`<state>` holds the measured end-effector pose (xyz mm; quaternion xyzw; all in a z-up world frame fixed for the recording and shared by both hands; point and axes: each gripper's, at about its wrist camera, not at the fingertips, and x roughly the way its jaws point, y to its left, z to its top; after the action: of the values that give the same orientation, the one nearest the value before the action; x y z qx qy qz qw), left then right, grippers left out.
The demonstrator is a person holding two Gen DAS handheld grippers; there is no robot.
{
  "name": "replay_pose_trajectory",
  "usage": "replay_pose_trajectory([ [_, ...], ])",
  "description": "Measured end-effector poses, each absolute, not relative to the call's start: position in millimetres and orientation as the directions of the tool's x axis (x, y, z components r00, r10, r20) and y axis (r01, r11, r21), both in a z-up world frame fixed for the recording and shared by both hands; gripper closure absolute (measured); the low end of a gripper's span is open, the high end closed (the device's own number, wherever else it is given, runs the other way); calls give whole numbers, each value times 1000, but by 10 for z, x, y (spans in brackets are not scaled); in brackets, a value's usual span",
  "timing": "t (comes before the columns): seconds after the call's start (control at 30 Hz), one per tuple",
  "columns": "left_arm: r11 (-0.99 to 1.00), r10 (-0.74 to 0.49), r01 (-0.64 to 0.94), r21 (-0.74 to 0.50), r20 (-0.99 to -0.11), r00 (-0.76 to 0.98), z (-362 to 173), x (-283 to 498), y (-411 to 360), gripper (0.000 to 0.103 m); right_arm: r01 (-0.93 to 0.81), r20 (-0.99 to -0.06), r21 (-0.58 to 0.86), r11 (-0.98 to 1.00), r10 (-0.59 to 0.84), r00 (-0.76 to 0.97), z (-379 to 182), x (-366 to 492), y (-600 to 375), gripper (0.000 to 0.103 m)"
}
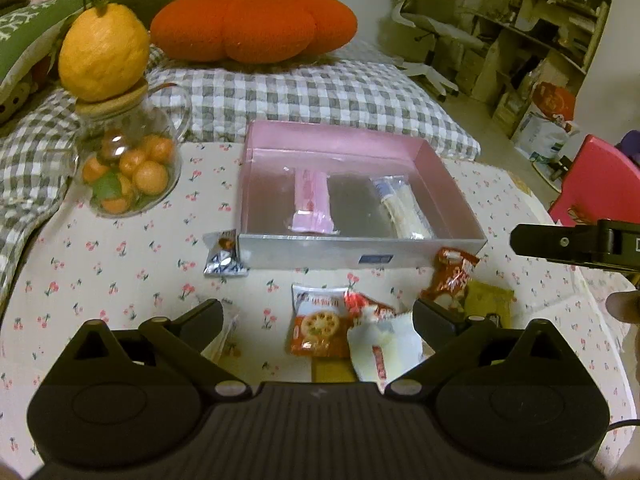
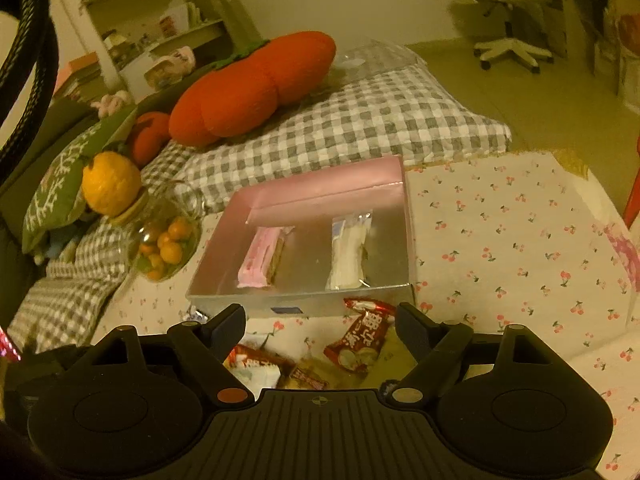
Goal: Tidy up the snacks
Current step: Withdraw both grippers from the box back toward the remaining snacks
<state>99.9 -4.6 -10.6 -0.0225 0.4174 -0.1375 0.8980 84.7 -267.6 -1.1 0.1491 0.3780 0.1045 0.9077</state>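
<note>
My left hand-held gripper point(image 1: 316, 316) and right hand-held gripper point(image 2: 320, 322) hang apart, empty, over loose table snacks; the pink wafer pack point(image 1: 313, 202) lies lengthwise in the pink box point(image 1: 340, 142), pointing away.

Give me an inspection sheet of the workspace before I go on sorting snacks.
Surface: cherry-print cloth, no spills seen.
Job's things: pink box holds a pink packet and a white packet, apart; loose snack packets lie in front of the box, a silver packet at its left corner.
Clutter: glass jar of small oranges, a yellow fruit on its lid.
Grippers: left gripper and right gripper open, both empty.
Cables: black cable, left edge of right view.
Surroundings: checked bedding, pumpkin cushion.
</note>
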Motion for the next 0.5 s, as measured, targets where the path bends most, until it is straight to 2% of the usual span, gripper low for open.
replay_pose_trajectory([
  [0.17,966,-248,217,-139,-725,642,-125,838,44,2,-101,-642,336,936,306,702,-89,672,-2724,13],
  [0.5,964,-237,251,-87,-709,664,-261,549,99,2,-149,-625,213,965,252,739,-302,331,-2785,12],
])
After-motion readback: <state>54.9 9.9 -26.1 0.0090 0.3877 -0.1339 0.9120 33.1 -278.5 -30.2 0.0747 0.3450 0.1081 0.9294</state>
